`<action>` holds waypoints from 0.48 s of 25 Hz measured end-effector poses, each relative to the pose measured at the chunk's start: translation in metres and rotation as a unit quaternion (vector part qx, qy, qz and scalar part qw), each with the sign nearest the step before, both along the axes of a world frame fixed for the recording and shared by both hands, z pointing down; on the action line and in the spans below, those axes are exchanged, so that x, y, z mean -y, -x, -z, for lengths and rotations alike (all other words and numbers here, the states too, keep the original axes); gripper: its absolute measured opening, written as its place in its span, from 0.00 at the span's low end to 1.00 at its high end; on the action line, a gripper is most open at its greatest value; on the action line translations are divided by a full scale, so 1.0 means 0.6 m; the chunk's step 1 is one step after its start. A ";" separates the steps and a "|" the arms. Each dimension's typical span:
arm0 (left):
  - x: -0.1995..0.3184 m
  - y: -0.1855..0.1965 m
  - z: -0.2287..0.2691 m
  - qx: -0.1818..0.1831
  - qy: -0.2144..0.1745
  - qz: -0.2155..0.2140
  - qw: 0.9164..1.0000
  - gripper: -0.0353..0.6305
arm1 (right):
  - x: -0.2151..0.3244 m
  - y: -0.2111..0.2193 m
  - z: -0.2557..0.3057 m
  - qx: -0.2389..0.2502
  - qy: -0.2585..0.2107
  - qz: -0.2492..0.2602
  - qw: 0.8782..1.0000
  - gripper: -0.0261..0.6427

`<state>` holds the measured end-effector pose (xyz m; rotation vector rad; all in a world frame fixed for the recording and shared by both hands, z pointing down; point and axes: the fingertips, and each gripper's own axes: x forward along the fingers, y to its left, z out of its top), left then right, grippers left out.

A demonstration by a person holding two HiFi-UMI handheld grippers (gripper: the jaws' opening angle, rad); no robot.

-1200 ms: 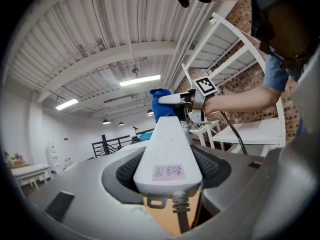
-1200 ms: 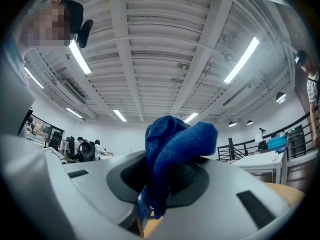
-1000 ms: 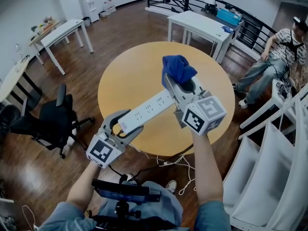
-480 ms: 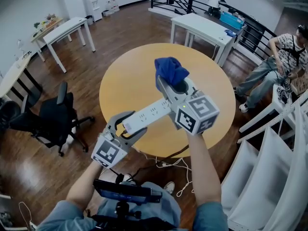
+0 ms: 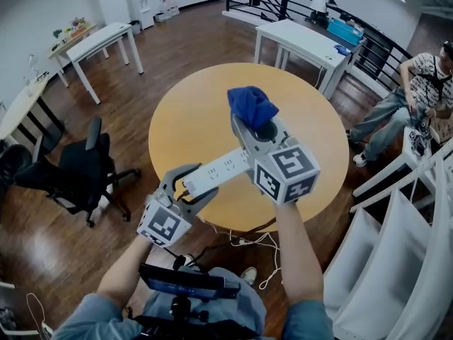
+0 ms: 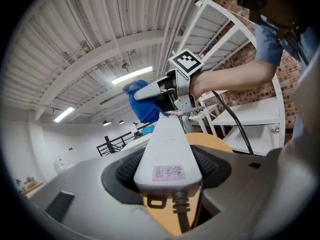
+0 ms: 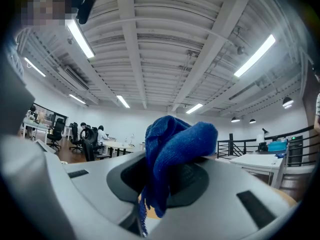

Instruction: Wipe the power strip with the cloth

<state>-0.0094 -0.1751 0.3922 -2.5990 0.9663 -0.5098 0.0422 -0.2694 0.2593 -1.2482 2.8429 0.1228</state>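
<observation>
— Where is the strip [image 5: 216, 170]?
— Its cord end is clamped between the fingers of the left gripper [image 5: 190, 185], which holds it in the air above the round worktop [image 5: 177, 112]. Its long axis runs straight out from those fingers, and the far end points at the right gripper [image 5: 256, 124].
— And the cloth [image 5: 251, 105]?
— It is blue and bunched, pinched between the right fingers. Most of it bulges past their tips, and one tail hangs down between them. It sits just beyond the strip's far end. Whether the two touch cannot be told.
</observation>
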 end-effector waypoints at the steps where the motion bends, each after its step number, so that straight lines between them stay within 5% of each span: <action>1: 0.001 -0.002 -0.001 0.002 0.001 0.001 1.000 0.49 | -0.003 0.004 0.002 0.000 0.003 0.003 1.000 0.13; 12: 0.006 -0.006 -0.013 0.007 -0.008 0.001 1.000 0.49 | -0.070 0.114 -0.019 0.013 0.020 0.080 0.997 0.14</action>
